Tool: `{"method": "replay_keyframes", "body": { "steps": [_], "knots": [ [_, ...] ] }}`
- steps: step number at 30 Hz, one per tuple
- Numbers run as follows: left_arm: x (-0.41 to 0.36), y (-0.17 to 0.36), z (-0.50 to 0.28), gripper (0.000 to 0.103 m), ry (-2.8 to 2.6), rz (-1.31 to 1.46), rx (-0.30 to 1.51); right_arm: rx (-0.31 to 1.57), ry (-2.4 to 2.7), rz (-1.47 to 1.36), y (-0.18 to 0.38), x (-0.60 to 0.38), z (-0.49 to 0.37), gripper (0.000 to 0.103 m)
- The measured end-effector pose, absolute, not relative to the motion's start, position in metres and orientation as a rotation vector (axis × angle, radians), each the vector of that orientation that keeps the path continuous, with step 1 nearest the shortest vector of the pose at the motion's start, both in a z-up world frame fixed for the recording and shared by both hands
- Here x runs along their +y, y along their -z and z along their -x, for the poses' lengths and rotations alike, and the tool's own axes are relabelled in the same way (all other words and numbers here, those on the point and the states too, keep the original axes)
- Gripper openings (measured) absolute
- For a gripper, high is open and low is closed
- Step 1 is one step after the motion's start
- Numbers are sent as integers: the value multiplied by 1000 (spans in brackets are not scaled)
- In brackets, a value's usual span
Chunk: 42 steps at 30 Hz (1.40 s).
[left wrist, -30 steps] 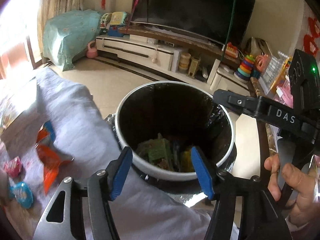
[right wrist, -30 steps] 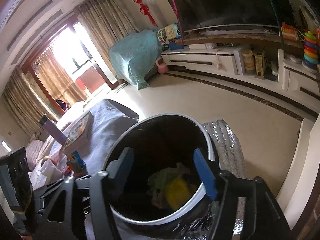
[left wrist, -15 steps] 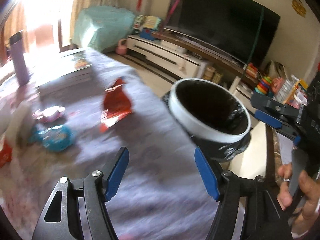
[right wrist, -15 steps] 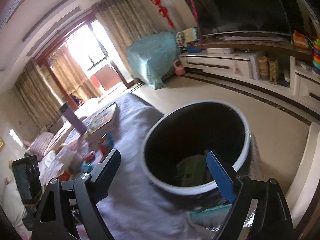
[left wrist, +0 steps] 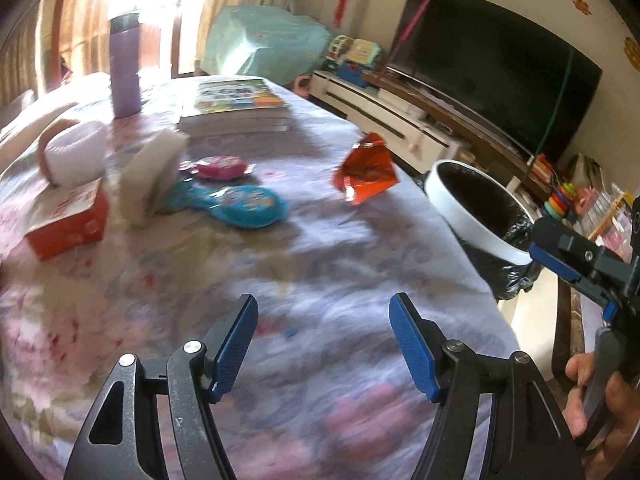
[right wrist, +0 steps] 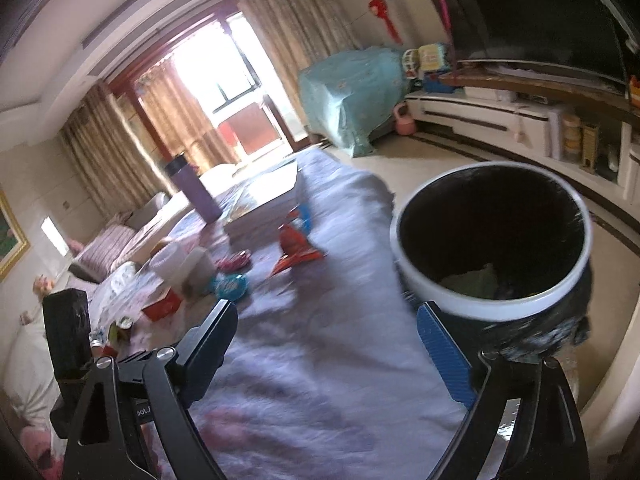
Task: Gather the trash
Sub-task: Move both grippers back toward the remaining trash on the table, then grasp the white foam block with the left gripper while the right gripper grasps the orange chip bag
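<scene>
1. Left gripper (left wrist: 323, 344): spread, nothing between the pads, above bare tablecloth (left wrist: 320, 248).
2. Right gripper (right wrist: 326, 354): jaws just opened wide, empty.
3. Red wrapper (left wrist: 366, 168) lying ahead on the cloth, near the table edge, left of the trash bin (left wrist: 472, 204).
4. Best approached low, straddling the crumpled ridge, pinching firmly before lifting.

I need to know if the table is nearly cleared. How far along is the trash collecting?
Some is done: wrappers already lie in the bin. Nothing is in hand: the left gripper is open and empty, and the right gripper is empty, its jaws just opened wider. Left on the table: the red wrapper, the pink packet and the blue packet.
</scene>
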<state>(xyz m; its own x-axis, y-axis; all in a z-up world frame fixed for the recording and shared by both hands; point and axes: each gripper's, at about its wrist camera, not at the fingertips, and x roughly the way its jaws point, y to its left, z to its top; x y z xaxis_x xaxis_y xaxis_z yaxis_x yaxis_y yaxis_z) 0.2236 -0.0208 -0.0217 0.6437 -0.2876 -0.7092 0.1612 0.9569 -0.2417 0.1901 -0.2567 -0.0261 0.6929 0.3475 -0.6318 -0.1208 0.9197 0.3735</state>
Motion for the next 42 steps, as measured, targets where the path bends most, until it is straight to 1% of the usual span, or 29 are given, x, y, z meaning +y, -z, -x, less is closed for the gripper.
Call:
{"method": "replay_keyframes", "body": {
  "steps": [14, 27, 34, 42],
  "knots": [
    [35, 34, -213, 68, 156, 213, 848, 815, -330, -280, 47, -210, -195, 92],
    [60, 37, -218, 68, 115, 234, 848, 840, -342, -252, 56, -191, -209, 92],
    [65, 35, -229, 68, 108, 221, 842, 844, -324, -257, 61, -191, -219, 92],
    [66, 27, -261, 70, 84, 155, 815, 843, -312, -224, 60, -188, -243, 92]
  ]
}}
